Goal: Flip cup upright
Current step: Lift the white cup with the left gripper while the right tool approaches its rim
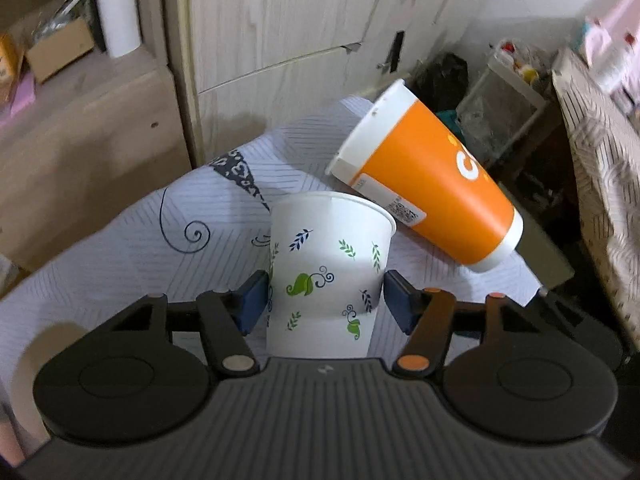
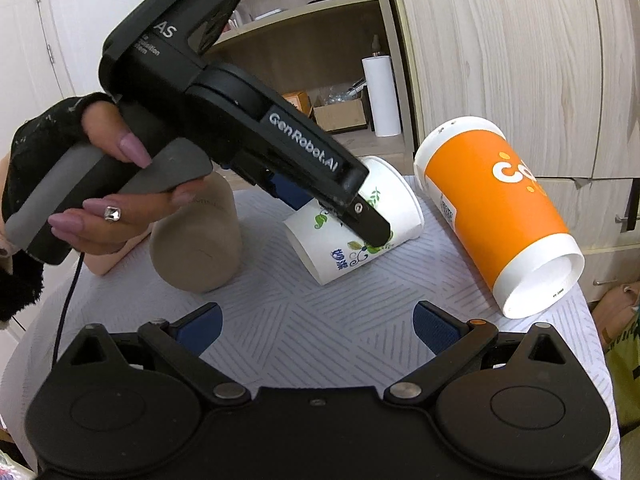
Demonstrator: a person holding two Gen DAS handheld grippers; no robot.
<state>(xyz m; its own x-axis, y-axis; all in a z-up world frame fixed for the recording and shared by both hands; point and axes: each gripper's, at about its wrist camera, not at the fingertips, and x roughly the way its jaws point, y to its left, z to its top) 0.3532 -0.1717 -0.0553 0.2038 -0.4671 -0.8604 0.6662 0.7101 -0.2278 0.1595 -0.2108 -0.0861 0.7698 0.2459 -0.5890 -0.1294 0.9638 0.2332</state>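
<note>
A white paper cup with leaf prints [image 1: 328, 276] sits between my left gripper's [image 1: 326, 300] blue pads, which press its sides. In the right wrist view the same cup [image 2: 360, 224] is tilted, its rim raised toward the back right and its base low on the cloth, with the left gripper [image 2: 344, 220] shut on it. A large orange cup [image 2: 500, 216] lies on its side to the right, mouth toward me; it also shows in the left wrist view [image 1: 432, 184]. My right gripper [image 2: 316, 326] is open and empty above the cloth, in front of both cups.
A patterned white cloth [image 2: 288, 320] covers the small table. A beige cup [image 2: 200, 240] lies at the left of it. Wooden cabinets [image 2: 500, 60] and a shelf with a paper roll [image 2: 382, 96] stand behind. Clutter [image 1: 500, 92] lies beyond the table's far edge.
</note>
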